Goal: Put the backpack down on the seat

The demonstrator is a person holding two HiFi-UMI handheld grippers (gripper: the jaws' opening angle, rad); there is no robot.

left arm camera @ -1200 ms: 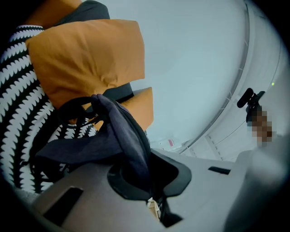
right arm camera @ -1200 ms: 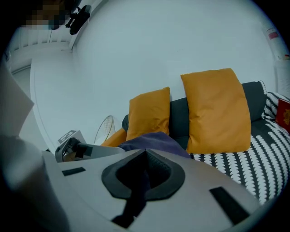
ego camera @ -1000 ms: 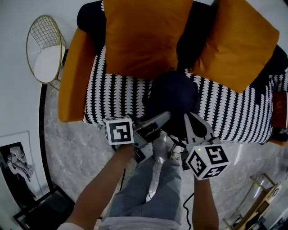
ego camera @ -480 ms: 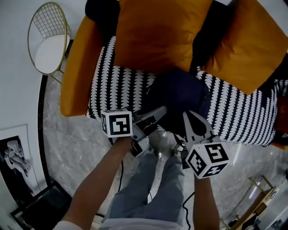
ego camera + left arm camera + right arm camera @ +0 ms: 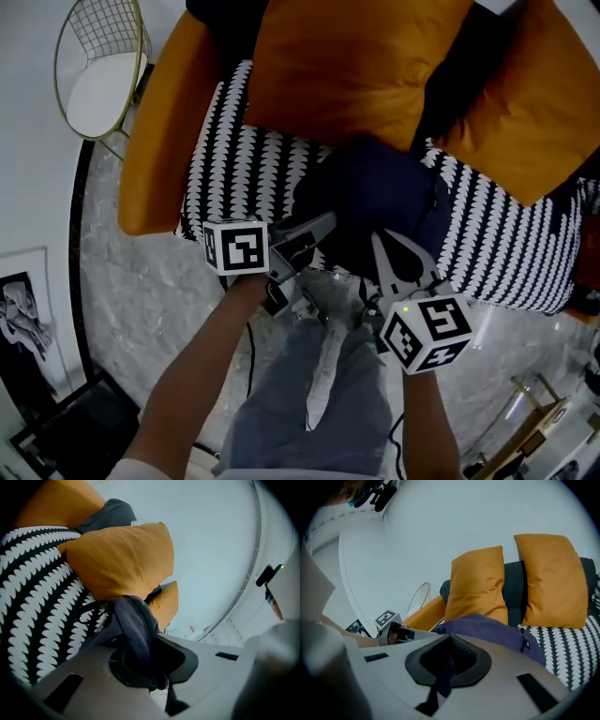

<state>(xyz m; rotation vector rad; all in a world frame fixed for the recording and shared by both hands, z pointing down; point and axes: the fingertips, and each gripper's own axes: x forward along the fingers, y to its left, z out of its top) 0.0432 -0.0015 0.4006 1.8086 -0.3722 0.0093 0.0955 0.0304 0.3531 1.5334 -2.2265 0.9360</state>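
Found the left tongs (image 5: 321,223) pinched shut on a dark strap (image 5: 136,625) of the backpack (image 5: 370,202); saw that strap bunched thick between the pads and rising past the tips; lost its lower end behind the grey jaw body. Found the right tongs (image 5: 382,242) closed as well, with a thin strip of webbing (image 5: 444,677) caught between the pads; could not follow that strip up to the bag, only as far as the jaw's edge.

Placed the backpack just beyond both pairs of tips, a rounded navy mass over the black-and-white seat (image 5: 234,159), near its front edge; could not tell whether it pressed on the seat or hung just above, with its underside hidden from every view.

Noted an orange cushion (image 5: 347,66) past the backpack from the left tongs, and a second orange cushion (image 5: 539,112) past it from the right tongs, cut off by the frame edge; made out a dark backrest (image 5: 514,592) between the two. Noted an orange armrest (image 5: 155,141) out to the left of the left tongs, and a wire chair (image 5: 98,66) farther left, cropped at the top.

Saw marbled floor (image 5: 141,281) below the left tongs and jeans-clad legs (image 5: 319,403) behind both; could make out little of the dim corner at the lower right.
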